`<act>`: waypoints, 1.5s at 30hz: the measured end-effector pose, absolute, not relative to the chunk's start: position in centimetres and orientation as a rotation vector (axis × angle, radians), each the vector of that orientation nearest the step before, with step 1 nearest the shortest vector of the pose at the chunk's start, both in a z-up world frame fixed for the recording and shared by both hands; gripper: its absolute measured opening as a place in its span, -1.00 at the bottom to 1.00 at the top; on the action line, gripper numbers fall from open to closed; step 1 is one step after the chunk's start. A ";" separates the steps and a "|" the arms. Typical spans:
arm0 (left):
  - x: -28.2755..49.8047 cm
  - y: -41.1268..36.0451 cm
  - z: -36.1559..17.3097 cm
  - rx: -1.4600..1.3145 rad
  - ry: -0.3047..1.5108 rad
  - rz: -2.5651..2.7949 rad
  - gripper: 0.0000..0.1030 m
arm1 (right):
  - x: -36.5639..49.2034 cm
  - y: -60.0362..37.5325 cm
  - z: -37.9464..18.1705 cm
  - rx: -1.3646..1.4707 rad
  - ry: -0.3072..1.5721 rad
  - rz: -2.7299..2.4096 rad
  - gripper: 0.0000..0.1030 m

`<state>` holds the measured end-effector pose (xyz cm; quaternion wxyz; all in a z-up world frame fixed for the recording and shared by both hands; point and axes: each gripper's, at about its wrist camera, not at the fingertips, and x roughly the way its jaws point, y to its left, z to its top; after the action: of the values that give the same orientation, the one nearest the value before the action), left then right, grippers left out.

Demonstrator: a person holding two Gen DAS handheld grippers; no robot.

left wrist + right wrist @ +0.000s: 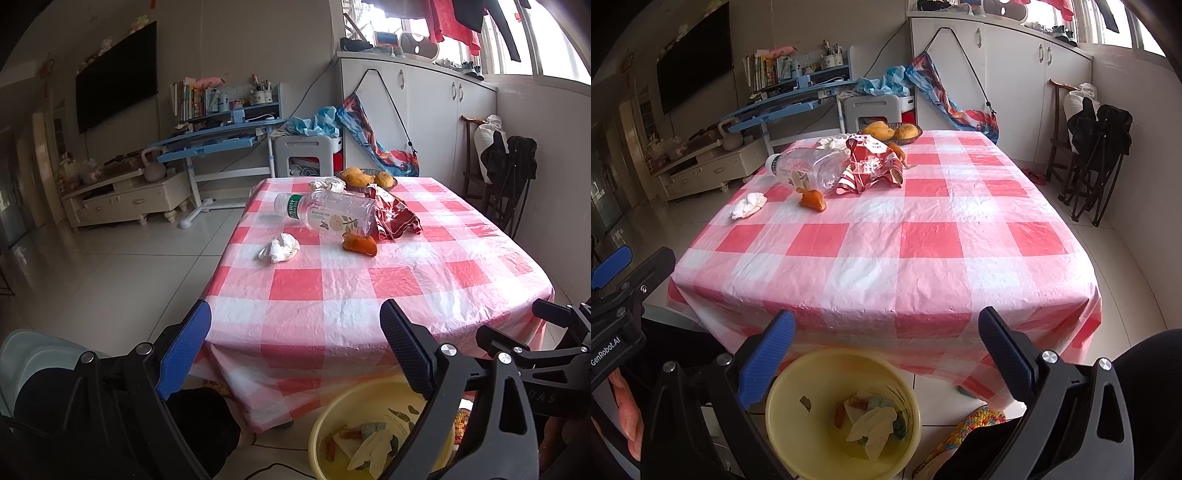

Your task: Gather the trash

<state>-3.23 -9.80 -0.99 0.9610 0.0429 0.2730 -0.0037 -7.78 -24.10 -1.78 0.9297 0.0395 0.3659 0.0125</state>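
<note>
On the red-checked table lie a crumpled white tissue, an empty clear plastic bottle on its side, an orange peel, a red snack wrapper and a second tissue farther back. A yellow bin with scraps in it stands on the floor below the table's near edge. My left gripper and right gripper are both open and hold nothing, well short of the trash, above the bin.
A basket of yellow-orange fruit sits at the table's far edge. Beyond are a blue desk, a grey stool and white cabinets. Folded chairs stand at the right wall. Tiled floor lies left of the table.
</note>
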 end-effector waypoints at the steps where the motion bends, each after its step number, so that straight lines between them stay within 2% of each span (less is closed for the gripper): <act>1: -3.2 -9.8 -1.0 0.087 0.555 -0.008 0.73 | -7.7 -24.1 -1.8 0.080 0.751 0.026 0.85; 45: -3.1 -9.5 -1.0 0.082 0.553 -0.002 0.74 | -7.8 -23.7 -2.1 0.074 0.756 0.034 0.85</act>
<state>-3.05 -9.54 -1.03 0.9612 0.0406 0.2728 -0.0012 -7.83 -23.70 -2.07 0.9286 0.0362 0.3689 0.0166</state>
